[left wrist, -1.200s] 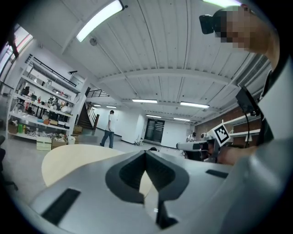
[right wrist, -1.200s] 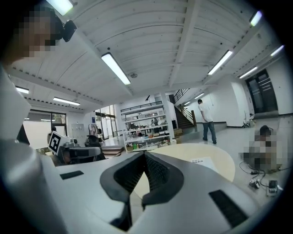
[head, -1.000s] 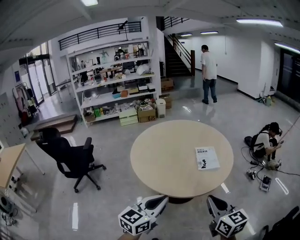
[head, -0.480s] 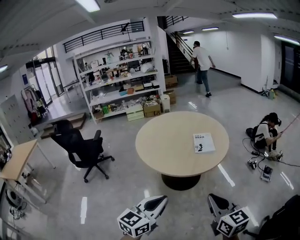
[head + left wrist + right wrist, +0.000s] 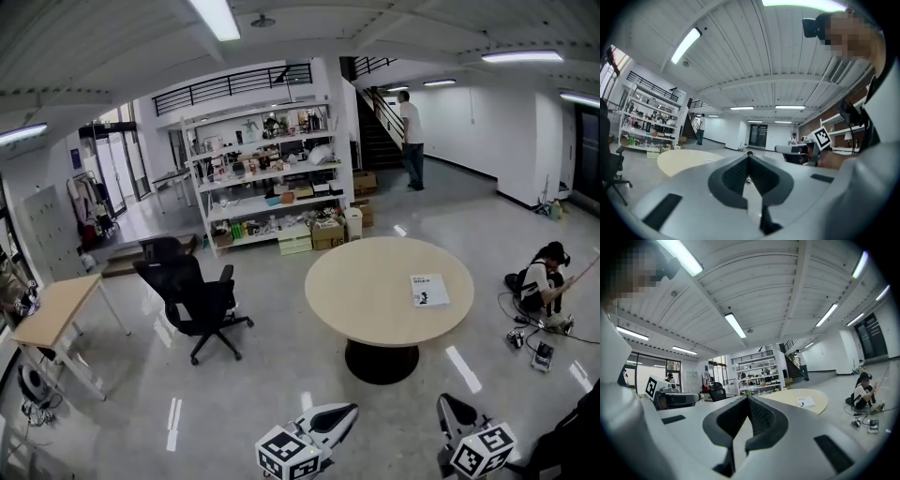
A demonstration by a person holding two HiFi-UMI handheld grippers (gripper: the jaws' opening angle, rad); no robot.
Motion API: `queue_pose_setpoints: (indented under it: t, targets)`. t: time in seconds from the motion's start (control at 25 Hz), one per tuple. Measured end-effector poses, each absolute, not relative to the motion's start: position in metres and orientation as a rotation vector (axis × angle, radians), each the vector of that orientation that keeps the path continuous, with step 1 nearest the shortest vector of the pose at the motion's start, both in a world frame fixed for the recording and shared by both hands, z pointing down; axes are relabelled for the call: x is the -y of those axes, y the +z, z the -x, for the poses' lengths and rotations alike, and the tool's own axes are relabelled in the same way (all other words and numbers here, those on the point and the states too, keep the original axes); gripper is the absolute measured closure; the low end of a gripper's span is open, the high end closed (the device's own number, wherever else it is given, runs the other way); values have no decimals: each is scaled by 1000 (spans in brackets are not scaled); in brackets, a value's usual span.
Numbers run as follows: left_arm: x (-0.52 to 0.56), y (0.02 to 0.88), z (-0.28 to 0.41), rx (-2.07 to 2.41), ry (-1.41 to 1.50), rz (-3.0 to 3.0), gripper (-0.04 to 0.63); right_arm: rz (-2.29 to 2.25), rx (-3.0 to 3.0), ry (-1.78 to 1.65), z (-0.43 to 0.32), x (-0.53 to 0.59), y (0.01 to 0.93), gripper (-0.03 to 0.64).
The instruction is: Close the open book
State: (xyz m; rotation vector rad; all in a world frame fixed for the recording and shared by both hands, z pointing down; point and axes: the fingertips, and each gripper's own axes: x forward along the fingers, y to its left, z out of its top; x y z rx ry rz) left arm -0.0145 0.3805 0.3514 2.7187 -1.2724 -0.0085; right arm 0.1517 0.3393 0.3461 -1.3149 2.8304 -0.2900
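Observation:
A white book (image 5: pixel 429 291) lies flat and closed, cover up, on the right part of the round beige table (image 5: pixel 375 281). The table stands well ahead of me across the floor. My left gripper (image 5: pixel 349 410) and right gripper (image 5: pixel 446 401) show at the bottom edge of the head view, both pointing level toward the table and far short of it. In the left gripper view the left gripper (image 5: pixel 749 153) has its jaws together with nothing in them. The right gripper (image 5: pixel 748 397) is shut and empty too, with the book (image 5: pixel 805 402) small in the distance.
A black office chair (image 5: pixel 192 300) stands left of the table, a wooden desk (image 5: pixel 56 314) at the far left. Stocked shelves (image 5: pixel 267 178) line the back. A person (image 5: pixel 542 286) sits on the floor at right among cables and devices (image 5: pixel 544 354). Another person (image 5: pixel 411 127) stands by the stairs.
Both grippers and the head have drawn back from the table, which now looks smaller and farther. The person at the back has walked to the stairs.

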Motion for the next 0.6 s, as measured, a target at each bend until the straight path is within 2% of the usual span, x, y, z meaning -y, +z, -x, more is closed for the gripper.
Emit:
queue_pose_setpoints:
  t: [0.6]
  targets:
    - [-566,382,79,1202,-1,-2696,606,1431,-2799,-304,-97,-543,367,618]
